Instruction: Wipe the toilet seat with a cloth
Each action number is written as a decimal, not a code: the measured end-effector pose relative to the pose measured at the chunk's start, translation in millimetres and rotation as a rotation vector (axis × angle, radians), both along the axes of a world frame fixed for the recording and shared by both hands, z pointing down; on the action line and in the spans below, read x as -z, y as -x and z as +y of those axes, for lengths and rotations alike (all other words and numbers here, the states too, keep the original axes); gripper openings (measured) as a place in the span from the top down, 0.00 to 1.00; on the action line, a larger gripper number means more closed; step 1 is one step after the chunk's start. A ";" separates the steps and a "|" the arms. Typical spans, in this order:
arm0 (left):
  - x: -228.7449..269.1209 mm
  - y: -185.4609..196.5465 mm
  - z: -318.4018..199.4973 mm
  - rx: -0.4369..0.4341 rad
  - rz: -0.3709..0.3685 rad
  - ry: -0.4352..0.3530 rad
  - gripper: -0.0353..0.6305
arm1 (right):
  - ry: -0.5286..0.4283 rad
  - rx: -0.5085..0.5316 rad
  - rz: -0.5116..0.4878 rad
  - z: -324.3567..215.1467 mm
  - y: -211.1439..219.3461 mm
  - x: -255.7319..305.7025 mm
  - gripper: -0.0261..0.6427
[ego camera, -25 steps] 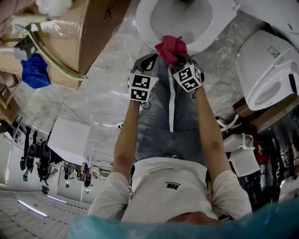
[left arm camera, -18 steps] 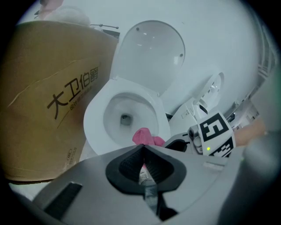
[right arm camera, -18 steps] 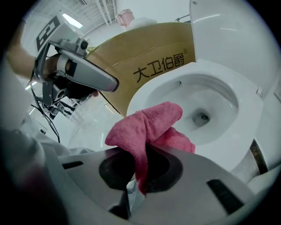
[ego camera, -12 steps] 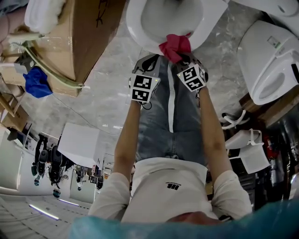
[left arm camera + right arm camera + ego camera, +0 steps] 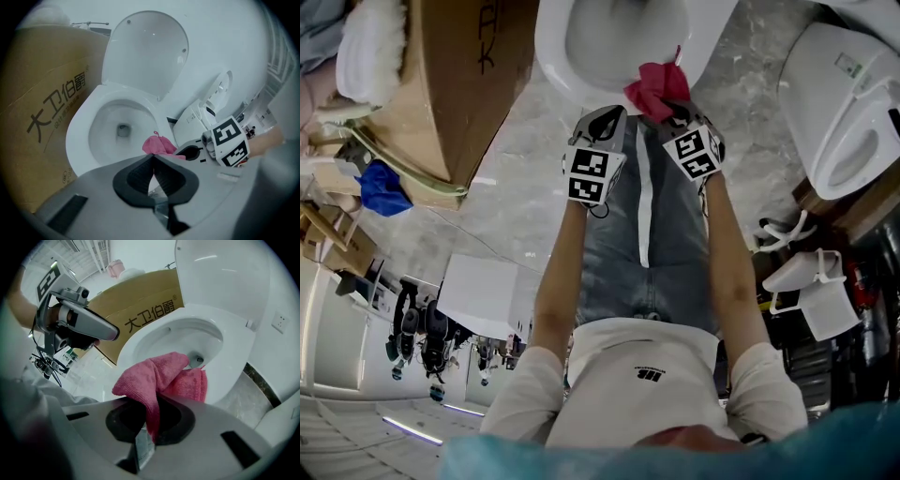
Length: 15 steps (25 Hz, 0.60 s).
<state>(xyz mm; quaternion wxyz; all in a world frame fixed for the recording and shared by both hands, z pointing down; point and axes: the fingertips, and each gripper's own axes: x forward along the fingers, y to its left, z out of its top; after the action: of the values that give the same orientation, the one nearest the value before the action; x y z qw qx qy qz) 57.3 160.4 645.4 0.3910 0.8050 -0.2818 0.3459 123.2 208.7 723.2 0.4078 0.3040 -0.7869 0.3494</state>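
Since a second ago the pink cloth (image 5: pixel 658 86) and the right gripper (image 5: pixel 672 111) have slid to the right along the near edge of the toilet seat (image 5: pixel 548 56), while the toilet itself has drifted toward the upper left of the head view.

At the upper left of that view stands a brown cardboard box (image 5: pixel 459 84) with a blue bundle (image 5: pixel 382 187) just below its corner. Right of it, upper middle, the left gripper (image 5: pixel 602 120) hangs over the person's jeans, short of the seat. In its own view its jaws are pressed together with nothing between them, and the lid (image 5: pixel 145 51) stands raised behind the bowl.

Next to the right, the cloth lies bunched against the seat's near right edge. The right gripper's view shows its jaws clamped on a fold of the cloth (image 5: pixel 159 376), the rest draped forward over the seat (image 5: pixel 234 352).

At the far right sits a second white toilet (image 5: pixel 844 103).
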 end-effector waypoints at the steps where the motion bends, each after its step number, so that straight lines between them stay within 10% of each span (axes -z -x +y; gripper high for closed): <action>1: 0.0 -3.8 -1.3 -0.007 0.003 -0.003 0.93 | -0.001 -0.008 0.000 -1.7 -3.3 0.1 0.93; 15: 2.1 -42.9 -16.7 -0.076 0.030 -0.011 0.93 | -0.027 -0.153 -0.001 -35.8 -45.1 -2.3 0.93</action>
<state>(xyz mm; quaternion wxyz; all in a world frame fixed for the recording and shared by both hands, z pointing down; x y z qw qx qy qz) 100.3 143.7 643.3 0.3775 0.8223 -0.2469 0.3469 168.3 172.9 725.5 0.3754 0.3685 -0.7663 0.3689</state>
